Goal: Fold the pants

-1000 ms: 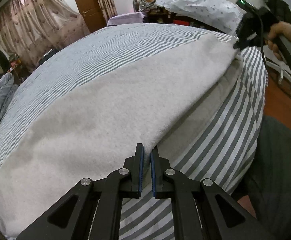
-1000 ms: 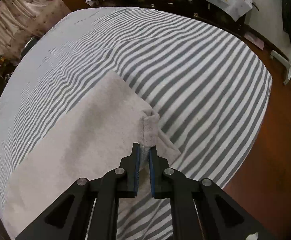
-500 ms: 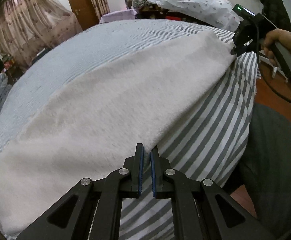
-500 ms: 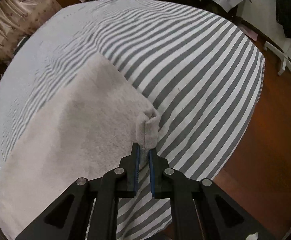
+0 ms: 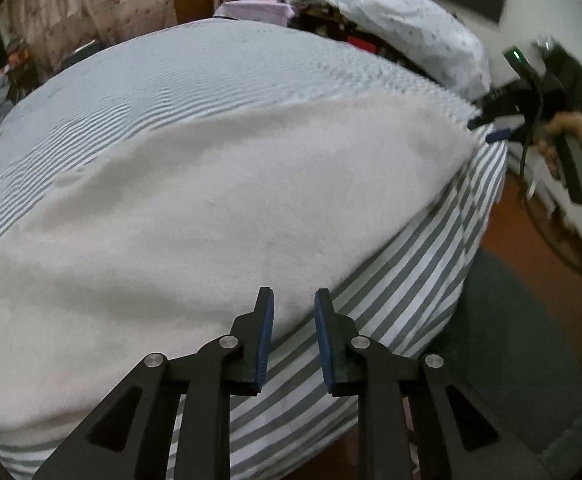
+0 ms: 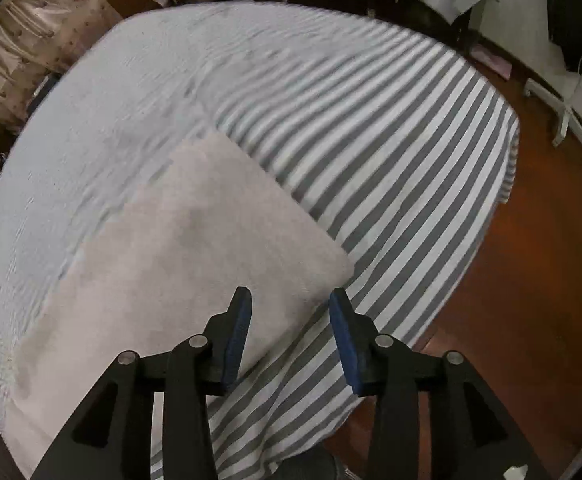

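Person's hand (image 5: pixel 571 140) on right gripper (image 5: pixel 487 128): left wrist view only.

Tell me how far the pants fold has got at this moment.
Done, by the look of it: the pale pants lie flat as one long band on the striped bed, edges squared. In hand: nothing; the left tool and right tool are both opening, pads clear of the cloth at its near edge. Left: likely a further fold across the length, since the band remains long.
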Demonstrator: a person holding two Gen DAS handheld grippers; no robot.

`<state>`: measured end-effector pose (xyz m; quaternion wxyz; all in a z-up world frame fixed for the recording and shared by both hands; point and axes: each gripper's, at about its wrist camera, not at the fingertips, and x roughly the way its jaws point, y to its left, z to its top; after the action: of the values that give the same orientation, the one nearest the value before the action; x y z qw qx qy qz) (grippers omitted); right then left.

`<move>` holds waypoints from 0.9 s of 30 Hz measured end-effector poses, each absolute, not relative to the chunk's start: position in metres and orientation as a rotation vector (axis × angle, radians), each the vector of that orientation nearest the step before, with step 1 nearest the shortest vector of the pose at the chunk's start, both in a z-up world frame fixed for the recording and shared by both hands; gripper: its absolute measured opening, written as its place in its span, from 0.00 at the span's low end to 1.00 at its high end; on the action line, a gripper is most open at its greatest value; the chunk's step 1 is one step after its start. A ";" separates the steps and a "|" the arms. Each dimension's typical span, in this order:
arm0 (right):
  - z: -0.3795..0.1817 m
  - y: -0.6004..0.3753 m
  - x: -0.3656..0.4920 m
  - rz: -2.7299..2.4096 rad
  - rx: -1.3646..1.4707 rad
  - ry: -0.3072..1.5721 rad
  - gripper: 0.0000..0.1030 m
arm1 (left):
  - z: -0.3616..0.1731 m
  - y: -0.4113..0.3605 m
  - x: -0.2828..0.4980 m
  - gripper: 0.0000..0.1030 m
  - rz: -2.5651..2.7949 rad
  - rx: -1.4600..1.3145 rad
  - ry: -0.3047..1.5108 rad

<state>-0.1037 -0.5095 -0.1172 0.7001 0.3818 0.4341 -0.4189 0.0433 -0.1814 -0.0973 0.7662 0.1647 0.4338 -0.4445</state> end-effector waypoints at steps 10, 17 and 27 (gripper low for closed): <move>-0.065 -0.427 0.066 -0.328 0.674 1.008 0.38 | -0.092 -0.106 0.113 0.28 -0.574 0.181 0.918; -0.094 -0.307 0.235 0.198 0.612 1.172 0.36 | -0.119 -0.062 0.134 0.28 -0.417 0.114 0.976; -0.170 -0.219 0.357 0.439 0.573 1.421 0.36 | -0.136 -0.040 0.132 0.29 -0.378 0.092 0.952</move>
<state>0.3568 -0.2188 -0.1697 0.6989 0.2572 0.6377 0.1970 0.1315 -0.0397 -0.1357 0.8706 0.0441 0.4554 -0.1807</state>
